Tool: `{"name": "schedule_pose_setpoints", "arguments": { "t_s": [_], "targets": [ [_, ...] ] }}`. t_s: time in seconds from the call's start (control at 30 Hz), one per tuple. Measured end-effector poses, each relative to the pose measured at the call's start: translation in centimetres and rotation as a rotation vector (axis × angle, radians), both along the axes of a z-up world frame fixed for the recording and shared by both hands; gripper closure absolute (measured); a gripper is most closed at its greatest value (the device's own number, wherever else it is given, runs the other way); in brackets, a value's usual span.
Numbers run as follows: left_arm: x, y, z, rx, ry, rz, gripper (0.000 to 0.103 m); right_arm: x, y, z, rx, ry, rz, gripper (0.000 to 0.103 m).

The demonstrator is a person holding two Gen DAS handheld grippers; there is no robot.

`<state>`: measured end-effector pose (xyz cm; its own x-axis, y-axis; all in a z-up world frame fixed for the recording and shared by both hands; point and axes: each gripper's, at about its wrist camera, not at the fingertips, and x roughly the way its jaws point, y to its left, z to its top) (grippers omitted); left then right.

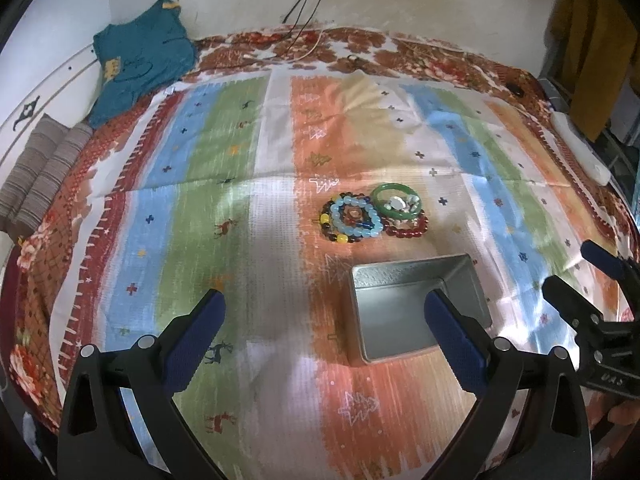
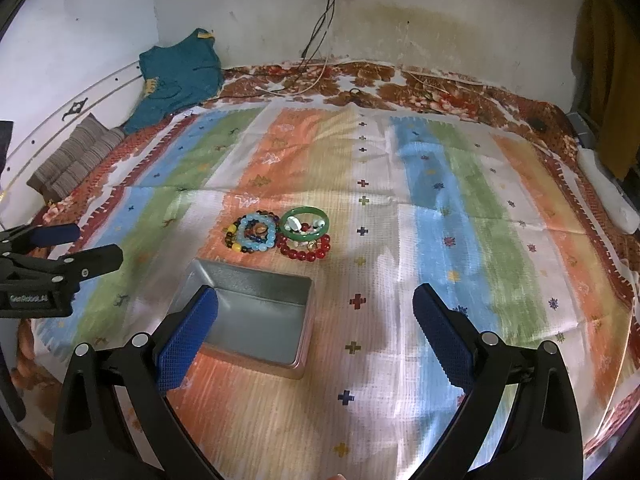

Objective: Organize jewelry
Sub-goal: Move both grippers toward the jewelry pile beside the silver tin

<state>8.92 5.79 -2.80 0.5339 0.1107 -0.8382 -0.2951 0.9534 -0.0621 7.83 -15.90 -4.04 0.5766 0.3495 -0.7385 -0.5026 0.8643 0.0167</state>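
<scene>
Bracelets heaped at frame center: pale blue bead bracelet [image 1: 357,216], green bangle [image 1: 396,200], red bead bracelet [image 2: 306,250], touching. Just below, open metal tin [image 1: 416,308] on the striped cloth [image 1: 224,208] over the bed. Left hand-held gripper [image 1: 326,320] and right hand-held gripper [image 2: 316,320] spread wide, gripping nothing.

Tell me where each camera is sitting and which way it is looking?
Left wrist view: sits on the left gripper, faces forward over the striped cloth; its own open blue-padded fingers show, and the right gripper at the right edge.
Right wrist view: sits on the right gripper, faces the same way; its open fingers show, and the left gripper at the left edge.
Both share: the metal tin, bead bracelets, green bangle.
</scene>
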Motion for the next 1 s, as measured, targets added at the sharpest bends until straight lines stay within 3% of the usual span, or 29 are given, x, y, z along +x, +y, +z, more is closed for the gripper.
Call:
{"name": "schedule_pose_setpoints", "arguments": {
  "t_s": [0.6, 1.0],
  "targets": [
    [4.4, 1.5, -1.8, -0.037, 0.053, 0.029, 0.005, 4.8, 1.8, -1.7, -0.025, 0.062, -0.033, 0.004],
    [6.9, 1.3, -2.9, -0.007, 0.079, 0.019, 0.005, 8.2, 2.2, -3.6, -0.055, 0.096, -0.056, 0.004]
  ]
}}
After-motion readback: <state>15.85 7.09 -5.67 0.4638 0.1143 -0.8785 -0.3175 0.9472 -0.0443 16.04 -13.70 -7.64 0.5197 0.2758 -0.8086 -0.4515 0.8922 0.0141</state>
